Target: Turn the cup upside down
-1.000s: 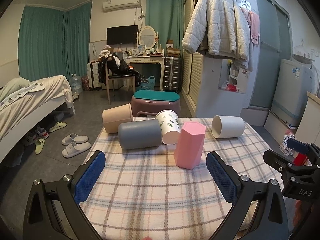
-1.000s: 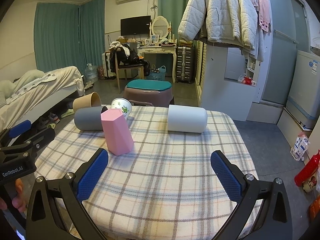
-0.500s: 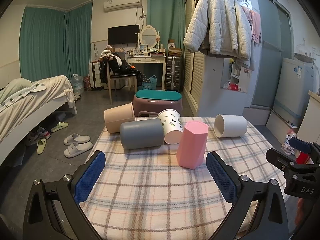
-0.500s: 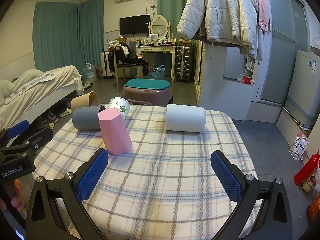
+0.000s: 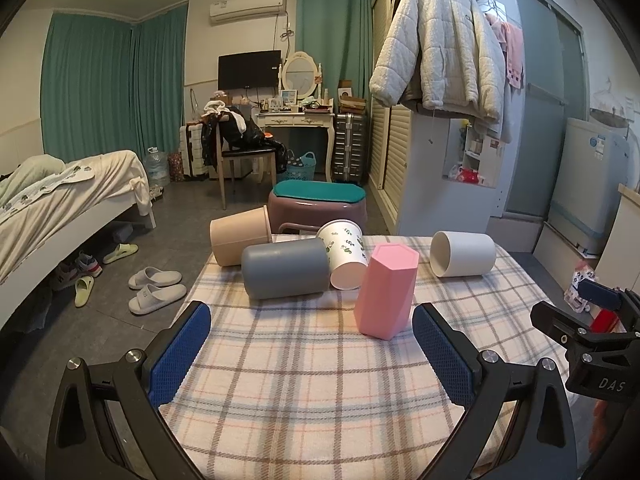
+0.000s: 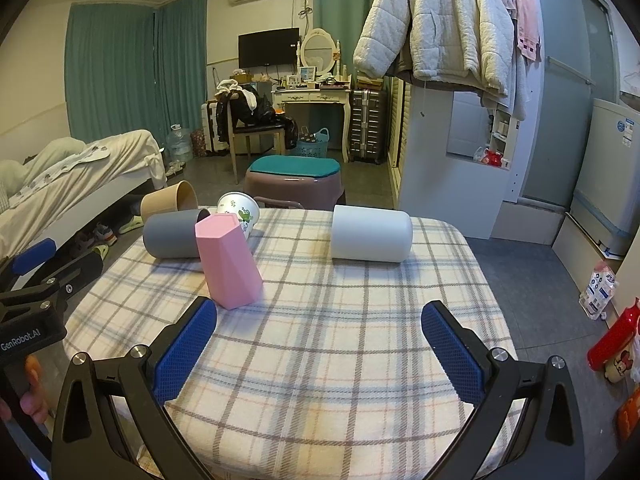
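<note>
Left tongs (image 5: 311,354): jaws spread wide, blue pads facing each other, nothing between them; held above the near part of the counter (image 5: 320,380).

Right tongs (image 6: 319,354): jaws likewise spread wide and holding nothing; held above the near part of the counter, with the left unit's black body visible at the left edge of the right wrist view.

Counter: covered with a plaid cloth in cream, grey and pale orange.

Pink cup (image 5: 386,290): faceted, six-sided, standing on end with its closed face up, leaning slightly; near the counter's middle, just beyond the tip of the left tongs' right-hand pad, apart from both tongs.

Grey cup (image 5: 285,268): lying on its side, left of the pink cup, closed end toward the left wrist camera.

Leaf-print cup (image 5: 346,254): white with green leaves, tipped over, wedged between grey and pink cups, touching the grey one.

Tan cup (image 5: 240,240): on its side at the far left corner, behind the grey cup.

White cup (image 6: 371,233): on its side, far right part of the counter, well apart from the others.

Beyond the counter: mauve stool with a teal cushion (image 5: 318,202); bed (image 5: 68,196) to the left; slippers (image 5: 156,286) on the floor; white padded jacket (image 5: 438,40) hanging on the wardrobe.
</note>
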